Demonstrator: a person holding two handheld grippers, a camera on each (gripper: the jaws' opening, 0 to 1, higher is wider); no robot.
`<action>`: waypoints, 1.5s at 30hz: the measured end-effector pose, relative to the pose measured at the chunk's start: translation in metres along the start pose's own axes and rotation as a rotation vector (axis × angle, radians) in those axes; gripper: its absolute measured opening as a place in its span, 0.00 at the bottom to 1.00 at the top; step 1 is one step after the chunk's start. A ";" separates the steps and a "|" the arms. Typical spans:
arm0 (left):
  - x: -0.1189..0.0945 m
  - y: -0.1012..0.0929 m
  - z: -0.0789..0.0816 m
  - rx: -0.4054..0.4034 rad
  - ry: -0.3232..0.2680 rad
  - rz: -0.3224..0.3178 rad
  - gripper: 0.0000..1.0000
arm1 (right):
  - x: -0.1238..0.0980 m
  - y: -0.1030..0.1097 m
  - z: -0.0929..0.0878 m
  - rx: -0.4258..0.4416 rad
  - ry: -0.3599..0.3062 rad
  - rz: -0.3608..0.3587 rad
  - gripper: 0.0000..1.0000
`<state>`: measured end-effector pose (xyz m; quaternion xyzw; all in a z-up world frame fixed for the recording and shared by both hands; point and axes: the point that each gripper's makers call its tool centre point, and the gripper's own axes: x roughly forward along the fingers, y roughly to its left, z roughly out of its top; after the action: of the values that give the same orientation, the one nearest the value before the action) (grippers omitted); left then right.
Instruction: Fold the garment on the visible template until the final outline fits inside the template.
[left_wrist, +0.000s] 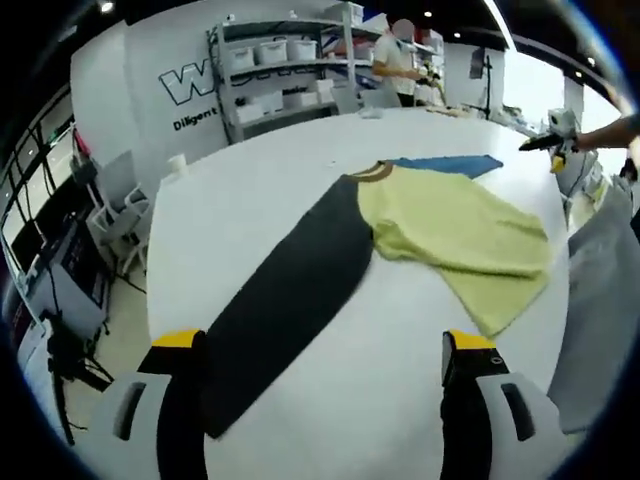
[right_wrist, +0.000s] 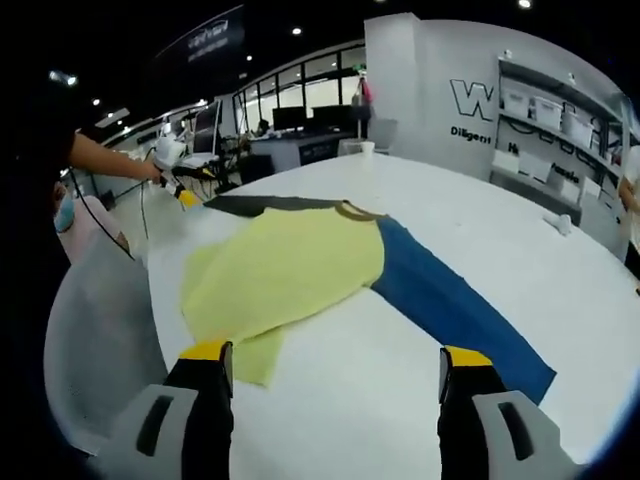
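The garment (left_wrist: 440, 235) lies on the white counter (left_wrist: 300, 180), well ahead of both tools: a pale yellow body with a brown collar, rumpled and partly folded over itself, one long black sleeve (left_wrist: 285, 300) and one long blue sleeve (right_wrist: 455, 305) stretched flat to opposite sides. The left tool (left_wrist: 325, 375) and right tool (right_wrist: 335, 385) both stand wide open, holding nothing.
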<state>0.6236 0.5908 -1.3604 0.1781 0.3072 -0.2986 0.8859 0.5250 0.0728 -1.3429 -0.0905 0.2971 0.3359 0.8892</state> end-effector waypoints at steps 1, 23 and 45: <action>0.001 -0.002 -0.001 -0.007 -0.001 -0.004 0.99 | 0.000 0.001 0.002 0.004 -0.011 0.003 0.81; 0.007 -0.097 -0.016 -0.051 0.038 -0.266 0.85 | 0.015 0.037 -0.024 -0.034 0.056 0.092 0.56; 0.017 -0.144 -0.023 0.012 0.050 -0.354 0.44 | 0.052 0.073 -0.053 -0.048 0.198 0.177 0.32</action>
<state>0.5323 0.4858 -1.4070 0.1339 0.3538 -0.4473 0.8104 0.4835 0.1366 -1.4135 -0.1177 0.3820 0.4096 0.8200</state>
